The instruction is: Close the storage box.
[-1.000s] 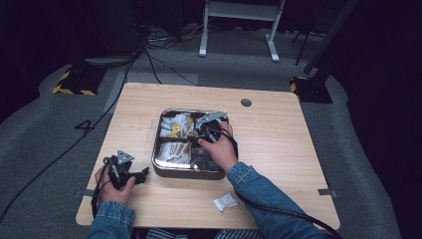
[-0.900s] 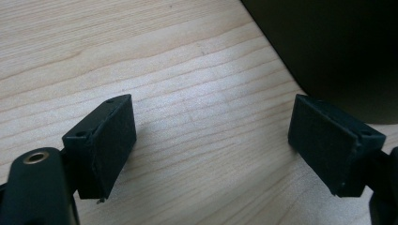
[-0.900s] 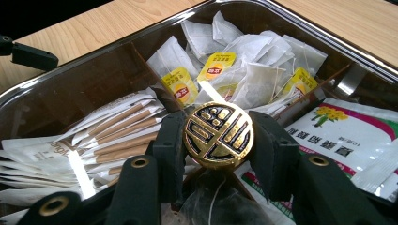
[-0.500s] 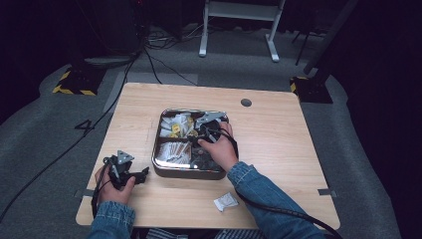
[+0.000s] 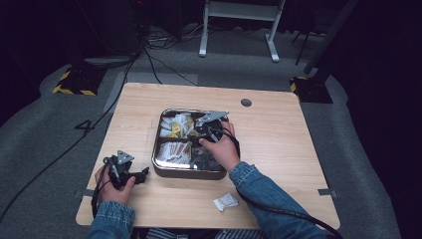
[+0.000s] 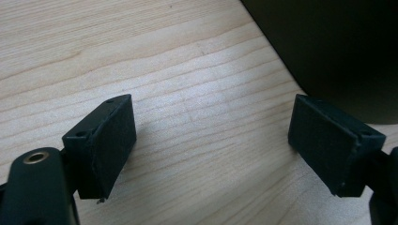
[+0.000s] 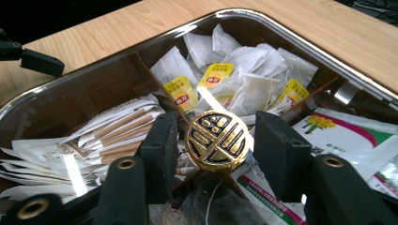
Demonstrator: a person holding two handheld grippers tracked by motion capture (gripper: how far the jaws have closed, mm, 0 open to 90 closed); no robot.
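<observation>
A shiny metal tray (image 5: pixel 186 174) with divided compartments sits mid-table. At the centre of its dividers stands a round gold knob (image 7: pixel 217 139). My right gripper (image 7: pixel 216 145) has one black jaw on each side of the knob and looks shut on it; from above, the right gripper (image 5: pixel 201 130) is over the tray's middle. Yellow-tagged tea bags (image 7: pixel 244 79) fill the far compartment and paper sticks (image 7: pixel 117 126) the left one. My left gripper (image 5: pixel 144 174) rests on the table left of the tray, its jaws wide open and empty over bare wood (image 6: pixel 211 140).
A small white packet (image 5: pixel 226 200) lies on the table near the front edge, right of centre. Flower-printed sachets (image 7: pixel 347 129) lie in the tray's right compartment. The tray's dark wall (image 6: pixel 338 47) is just right of the left gripper. A cable hole (image 5: pixel 246 102) is at the back.
</observation>
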